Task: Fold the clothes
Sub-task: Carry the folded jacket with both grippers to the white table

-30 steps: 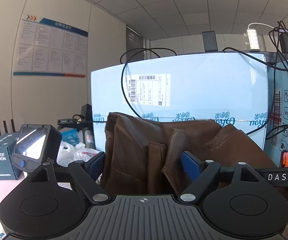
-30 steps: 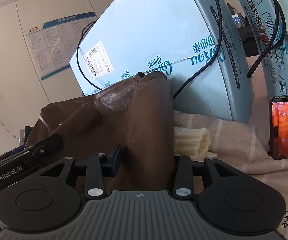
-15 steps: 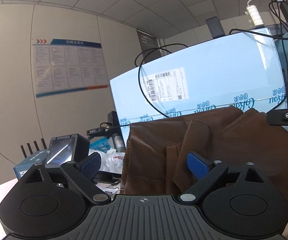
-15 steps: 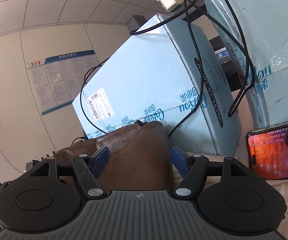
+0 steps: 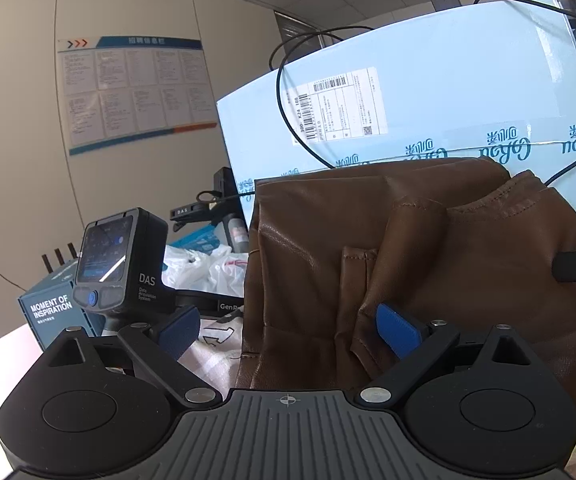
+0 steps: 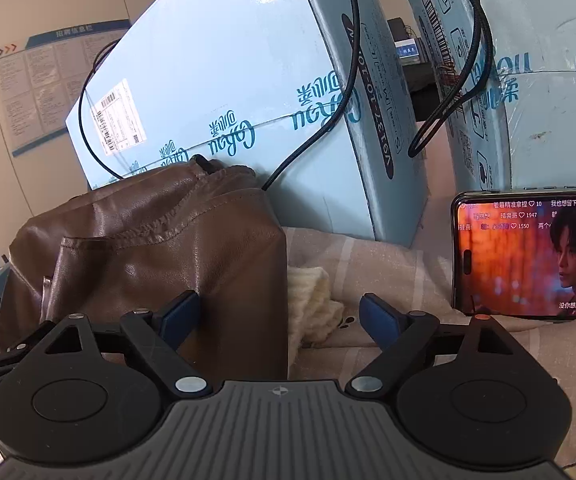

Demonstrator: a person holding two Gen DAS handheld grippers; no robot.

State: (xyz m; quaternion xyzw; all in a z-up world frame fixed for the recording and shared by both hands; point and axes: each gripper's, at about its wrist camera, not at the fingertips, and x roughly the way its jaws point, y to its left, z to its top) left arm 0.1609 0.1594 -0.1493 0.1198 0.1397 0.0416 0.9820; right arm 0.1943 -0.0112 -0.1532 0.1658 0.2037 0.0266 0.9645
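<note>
A brown leather-look garment (image 5: 428, 248) lies bunched and partly folded on the striped cloth, leaning toward the blue box behind it; it also shows in the right wrist view (image 6: 159, 248). My left gripper (image 5: 290, 330) is open, its jaws wide either side of the garment's left edge, holding nothing. My right gripper (image 6: 279, 318) is open, its jaws spanning the garment's right edge, holding nothing. A cream knitted item (image 6: 312, 300) lies just right of the garment.
A big light-blue carton (image 5: 428, 100) with black cables stands close behind; a second carton (image 6: 536, 64) is at right. A phone (image 6: 528, 256) playing video leans at right. A black DAS device (image 5: 119, 260), a blue box (image 5: 53, 312) and plastic bags (image 5: 207, 268) sit at left.
Both grippers opened wider and drew back from the garment, which now rests on the cloth. The right gripper no longer pinches the garment's fold.
</note>
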